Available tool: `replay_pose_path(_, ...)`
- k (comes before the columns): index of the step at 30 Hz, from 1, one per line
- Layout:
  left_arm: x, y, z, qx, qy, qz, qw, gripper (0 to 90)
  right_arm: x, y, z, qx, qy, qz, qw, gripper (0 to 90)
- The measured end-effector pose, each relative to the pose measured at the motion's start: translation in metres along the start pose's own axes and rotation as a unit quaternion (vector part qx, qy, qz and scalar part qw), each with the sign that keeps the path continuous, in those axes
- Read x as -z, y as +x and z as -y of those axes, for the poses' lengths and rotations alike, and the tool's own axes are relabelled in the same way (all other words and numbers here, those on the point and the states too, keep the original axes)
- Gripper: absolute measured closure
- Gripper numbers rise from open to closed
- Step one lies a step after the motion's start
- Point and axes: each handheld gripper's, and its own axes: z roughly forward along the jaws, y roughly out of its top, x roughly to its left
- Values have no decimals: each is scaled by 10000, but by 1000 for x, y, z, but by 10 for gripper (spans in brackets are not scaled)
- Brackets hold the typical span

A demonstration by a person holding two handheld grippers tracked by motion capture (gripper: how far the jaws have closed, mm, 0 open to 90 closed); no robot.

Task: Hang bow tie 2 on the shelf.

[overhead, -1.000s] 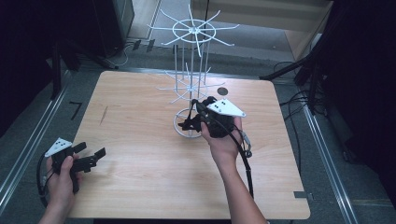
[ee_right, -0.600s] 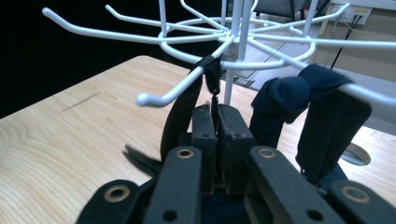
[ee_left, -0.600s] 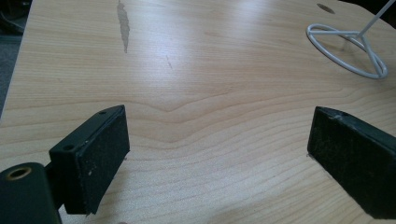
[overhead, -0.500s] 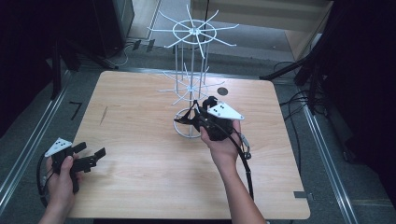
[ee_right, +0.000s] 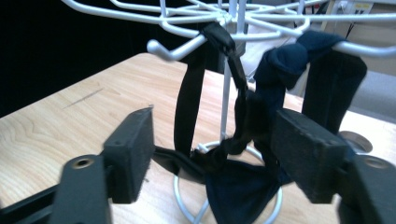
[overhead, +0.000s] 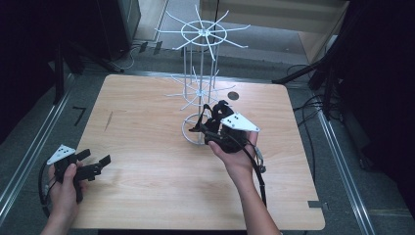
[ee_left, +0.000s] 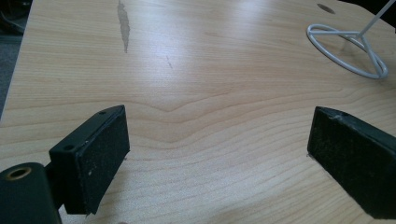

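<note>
two dark bow ties [ee_right: 243, 182] on one white wire rack [overhead: 200, 93], both tools [ee_right: 212, 154] [ee_left: 219, 154] apart, just opened right one beside them

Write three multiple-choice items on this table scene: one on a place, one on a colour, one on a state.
1. Where does the dark bow tie hang?
A. on the white wire rack's lower arm
B. flat on the table
C. in the left tool

2. What colour is the rack?
A. black
B. white
C. red

3. How do the left tool's jaws stand?
A. shut
B. clamped on a strap
C. open, nothing between

Key: 1 A, its strap loops over a lower arm; 2 B, the wire is white; 3 C, bare wooden table shows between its pads.
</note>
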Motion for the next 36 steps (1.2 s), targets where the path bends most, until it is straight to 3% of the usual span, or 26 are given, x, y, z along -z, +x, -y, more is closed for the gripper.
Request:
replay_pose_path(8, 0, 0, 0, -6, 9, -3, 10000, 60, 10, -2, 8, -75, 25, -178, 9998, 151)
replay_pose_path(20, 0, 0, 0, -16, 14, -15, 10000, 60, 29, -19, 19, -354, 59, -133, 9993, 21)
replay_pose_path(36, 0, -1, 0, -11, 1, -26, 10000, 60, 47, -36, 41, -506, 68, -102, 9986, 0)
